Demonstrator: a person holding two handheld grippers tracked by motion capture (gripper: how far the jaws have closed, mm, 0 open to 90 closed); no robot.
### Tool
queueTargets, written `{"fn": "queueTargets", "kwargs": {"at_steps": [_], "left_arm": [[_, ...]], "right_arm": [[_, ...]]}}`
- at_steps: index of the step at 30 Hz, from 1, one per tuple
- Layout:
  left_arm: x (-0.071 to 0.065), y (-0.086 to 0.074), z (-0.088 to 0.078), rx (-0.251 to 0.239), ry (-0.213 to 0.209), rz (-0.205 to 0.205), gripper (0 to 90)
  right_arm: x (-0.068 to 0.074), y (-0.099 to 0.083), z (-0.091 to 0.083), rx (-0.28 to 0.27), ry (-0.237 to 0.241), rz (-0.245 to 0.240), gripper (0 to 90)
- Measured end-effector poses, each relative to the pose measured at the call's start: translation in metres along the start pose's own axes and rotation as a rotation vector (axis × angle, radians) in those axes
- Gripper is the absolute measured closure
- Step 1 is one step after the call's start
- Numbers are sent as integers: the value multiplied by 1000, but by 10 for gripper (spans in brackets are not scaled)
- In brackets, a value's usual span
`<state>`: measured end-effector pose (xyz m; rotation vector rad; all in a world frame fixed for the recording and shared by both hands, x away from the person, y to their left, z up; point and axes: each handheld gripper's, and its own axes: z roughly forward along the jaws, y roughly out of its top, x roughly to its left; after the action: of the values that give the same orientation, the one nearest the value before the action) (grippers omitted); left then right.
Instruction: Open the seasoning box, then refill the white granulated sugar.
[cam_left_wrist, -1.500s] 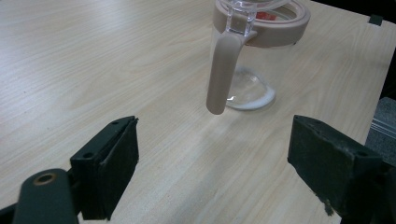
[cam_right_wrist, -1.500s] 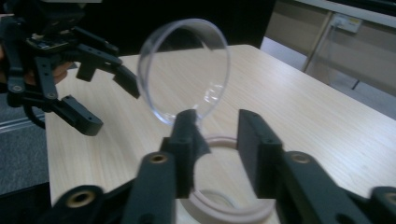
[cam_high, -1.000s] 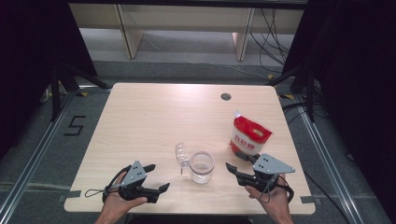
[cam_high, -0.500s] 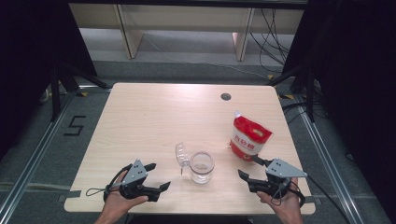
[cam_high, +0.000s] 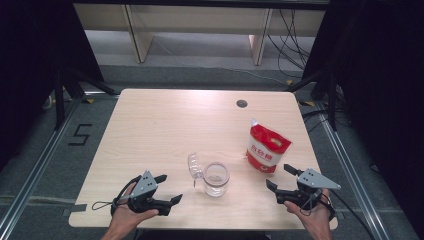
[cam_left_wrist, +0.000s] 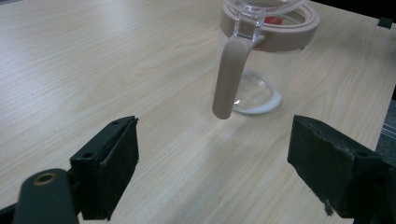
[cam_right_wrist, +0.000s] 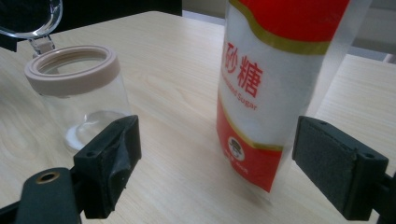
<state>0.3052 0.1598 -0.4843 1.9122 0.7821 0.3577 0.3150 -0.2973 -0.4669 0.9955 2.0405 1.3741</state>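
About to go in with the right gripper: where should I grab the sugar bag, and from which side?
Take the sugar bag across its narrower upper body, above the bulging base, coming level from the table's near edge. It stands upright, facing the right gripper, whose open jaws already frame it. Stay on the side away from the jar.

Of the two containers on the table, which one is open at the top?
The clear glass jar is open: its lid is flipped up beside the rim. The red and white sugar bag stands upright with its top closed.

Bare table (cam_high: 165, 125) lies open left and beyond; jar (cam_high: 216, 179) and sugar bag (cam_high: 267, 147) stand between the tongs.
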Motion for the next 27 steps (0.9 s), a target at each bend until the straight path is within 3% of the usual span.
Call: {"fn": "queueTargets", "kwargs": {"at_steps": [1,4,8,11,13,14,18,24,25,27], "left_arm": [[0,0,0,0,0,0,160],[0,0,0,1,1,9,160],[-1,0,0,2,0,8,160],[-2,1,1,-2,-9,6,160],[-2,1,1,-4,-10,6,160],[-2,1,0,6,-10,4,160],[-2,0,0,4,-7,2,160],[-3,0,0,13,-1,7,160],[-1,0,0,14,-4,37,160],[0,0,0,12,-7,34,160]], "right_arm": [[-1,-1,0,7,3,21,163],[-5,-3,0,9,-13,7,165],[-7,-5,1,19,-19,41,164],[-13,-6,5,10,-34,7,163],[-13,-7,6,21,-39,35,164],[-17,-6,8,6,-41,-7,163],[-16,-7,13,21,-43,14,163],[-24,-4,22,-8,-50,-17,162],[-23,-4,23,-2,-50,-5,161],[-27,-4,27,-10,-53,-14,158]]}}
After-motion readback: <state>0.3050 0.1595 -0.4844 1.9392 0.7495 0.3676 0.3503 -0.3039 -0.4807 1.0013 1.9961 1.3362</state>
